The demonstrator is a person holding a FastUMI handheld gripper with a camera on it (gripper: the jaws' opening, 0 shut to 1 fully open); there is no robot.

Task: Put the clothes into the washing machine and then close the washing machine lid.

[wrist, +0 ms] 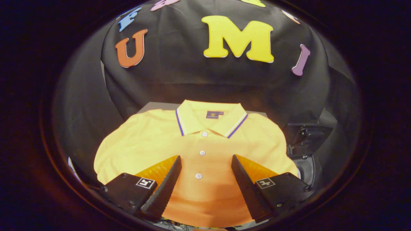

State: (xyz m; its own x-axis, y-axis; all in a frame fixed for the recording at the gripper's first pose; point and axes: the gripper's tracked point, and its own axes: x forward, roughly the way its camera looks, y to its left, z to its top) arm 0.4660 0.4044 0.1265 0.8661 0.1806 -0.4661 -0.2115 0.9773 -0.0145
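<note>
Gripper: the gripper [206, 160] hangs over the lower front of the shirt with its two fingers [163, 189] spread wide apart; nothing is held between them, and I cannot tell whether the tips touch the cloth.
Between the fingers: the button placket of a yellow polo shirt [144, 141] runs straight up the gap, with the lowest button [198, 175] level with the finger pads and the middle button [202, 153] just ahead of the tips.
Shirt: it lies spread out flat, front side up, with the hem nearest the gripper and the collar farthest from it; one sleeve fans out to the left of the left finger, and the shirt's other shoulder slopes down behind the right finger.
Beyond the fingers: a top button [204, 134] sits just under the folded collar [212, 117], which is trimmed with a dark and a white stripe along its edge; a small dark tag shows inside the neck.
Surface: a grey counter [157, 106] shows as a thin strip past the collar and the left shoulder.
Right of the right finger: a dark machine [306, 150] with a round rim stands beside the shirt's right edge; it may be the washing machine, but it is too dim to tell how its lid stands.
Far: black cloth wall [179, 73] behind the counter.
</note>
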